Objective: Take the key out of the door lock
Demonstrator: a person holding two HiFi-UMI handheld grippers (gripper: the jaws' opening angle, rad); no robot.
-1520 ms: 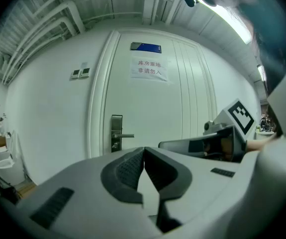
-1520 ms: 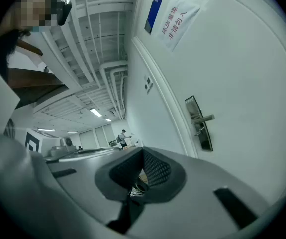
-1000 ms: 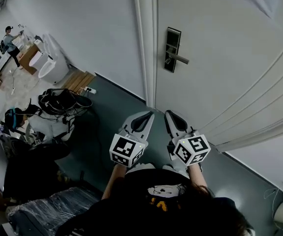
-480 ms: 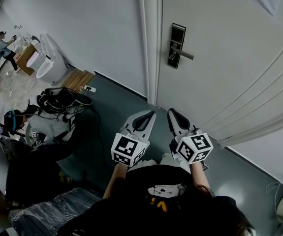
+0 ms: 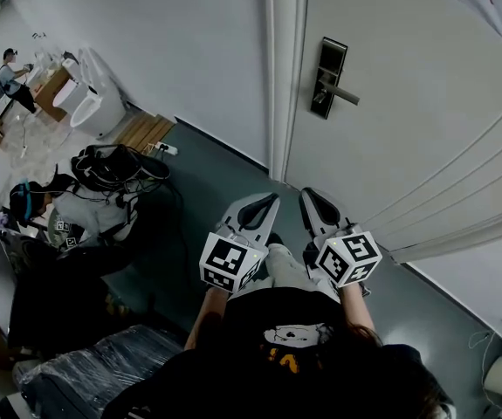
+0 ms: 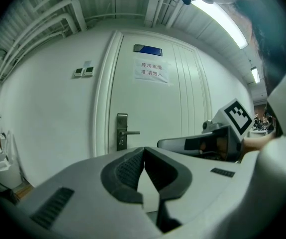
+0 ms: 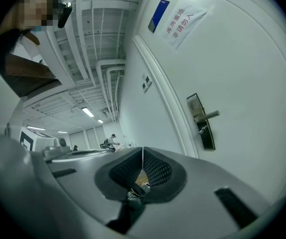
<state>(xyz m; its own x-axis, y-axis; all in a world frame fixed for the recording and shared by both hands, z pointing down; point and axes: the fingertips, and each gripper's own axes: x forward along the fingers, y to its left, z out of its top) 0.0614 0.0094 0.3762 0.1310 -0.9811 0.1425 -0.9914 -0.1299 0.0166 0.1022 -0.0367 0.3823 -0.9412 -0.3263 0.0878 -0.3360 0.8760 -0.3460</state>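
A white door [image 5: 408, 103] carries a dark lock plate [image 5: 329, 77] with a silver lever handle [image 5: 347, 95]. In the right gripper view a small key [image 7: 202, 130] sticks out of the plate [image 7: 208, 138] just under the handle [image 7: 210, 115]. My left gripper [image 5: 269, 201] and right gripper [image 5: 306, 195] are held side by side in front of the person's body, well short of the door and lower than the lock. Both are shut with nothing between the jaws. In the left gripper view the lock plate [image 6: 121, 132] lies ahead, left of the gripper tip [image 6: 143, 149].
The door frame [image 5: 281, 77] and a plain white wall stand left of the lock. On the floor at the left lie tangled cables and bags [image 5: 115, 168], a wooden pallet [image 5: 142, 132] and white fixtures [image 5: 89, 103]. A person [image 5: 12, 72] works far off.
The head view has shifted, so the lock now sits farther right in it. Both grippers stay shut and side by side; a leg now shows between them.
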